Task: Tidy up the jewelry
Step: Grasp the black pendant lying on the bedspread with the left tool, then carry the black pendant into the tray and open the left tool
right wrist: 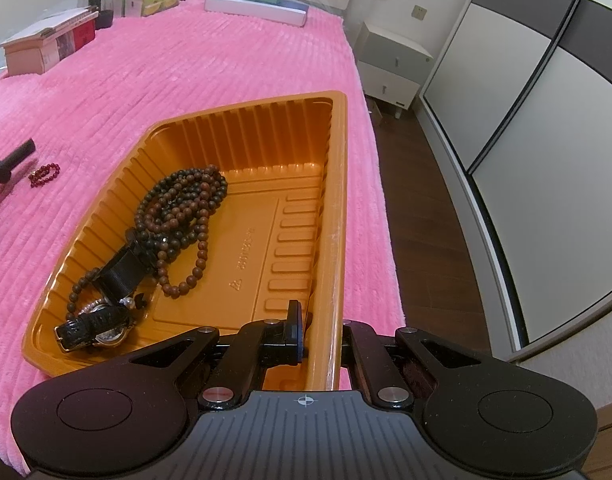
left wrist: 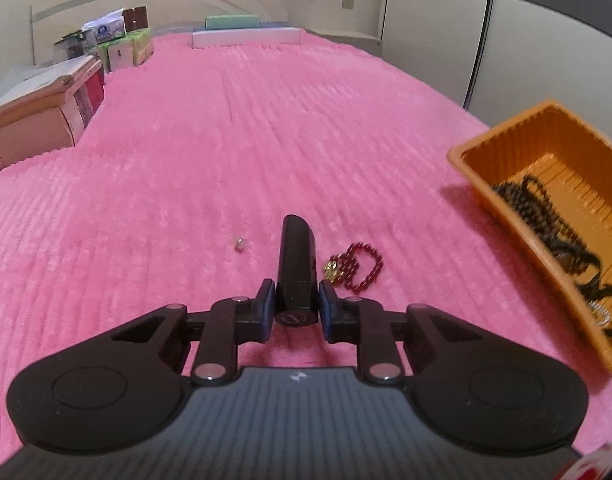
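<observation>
1. A black tube sits gripped between the left gripper's fingers, lifted just over the pink bed.
2. Beside it lie a red bracelet and a small silver bit, both still loose on the bed.
3. The orange tray already holds brown beads, a watch and a black strap.
4. The right gripper is clenched on the tray's rim, steadying it.
5. Judging by this, roughly half is sorted; three pieces remain.
</observation>
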Demonstrator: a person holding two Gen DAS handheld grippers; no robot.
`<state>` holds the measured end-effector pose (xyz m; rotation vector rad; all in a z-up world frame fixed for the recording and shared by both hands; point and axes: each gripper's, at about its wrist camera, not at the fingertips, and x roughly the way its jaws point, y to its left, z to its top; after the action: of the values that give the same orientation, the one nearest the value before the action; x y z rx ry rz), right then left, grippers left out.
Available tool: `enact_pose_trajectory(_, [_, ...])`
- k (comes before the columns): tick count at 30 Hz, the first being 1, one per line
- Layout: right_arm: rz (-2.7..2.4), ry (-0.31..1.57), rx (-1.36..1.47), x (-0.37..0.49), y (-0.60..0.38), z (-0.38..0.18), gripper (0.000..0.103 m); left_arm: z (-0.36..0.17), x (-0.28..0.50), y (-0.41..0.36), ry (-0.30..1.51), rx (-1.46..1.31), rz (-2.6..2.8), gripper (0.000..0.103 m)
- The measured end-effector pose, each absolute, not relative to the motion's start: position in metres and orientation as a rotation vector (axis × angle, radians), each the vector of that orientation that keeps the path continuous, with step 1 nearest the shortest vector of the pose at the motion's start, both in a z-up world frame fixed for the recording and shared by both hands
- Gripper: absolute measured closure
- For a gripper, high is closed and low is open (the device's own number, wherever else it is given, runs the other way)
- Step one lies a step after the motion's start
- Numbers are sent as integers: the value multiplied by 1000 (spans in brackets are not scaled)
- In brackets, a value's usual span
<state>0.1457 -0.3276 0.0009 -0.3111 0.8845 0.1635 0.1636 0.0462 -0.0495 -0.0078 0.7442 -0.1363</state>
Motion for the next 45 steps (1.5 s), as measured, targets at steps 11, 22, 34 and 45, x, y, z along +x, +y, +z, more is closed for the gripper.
enact_pose_trajectory(11, [166, 884, -309, 145, -328, 2, 99, -6, 155, -11, 662, -39, -304, 83])
enact_pose_trajectory(22, [171, 890, -312, 146, -329, 1, 99, -5, 153, -104, 687, -25, -549, 83])
enact_pose_trajectory(34, [173, 889, -308, 146, -328, 1, 99, -8, 157, -149, 698, 18, -638, 83])
enact_pose_trajectory(45, [173, 888, -308, 146, -328, 2, 99, -10, 154, -159, 696, 18, -646, 76])
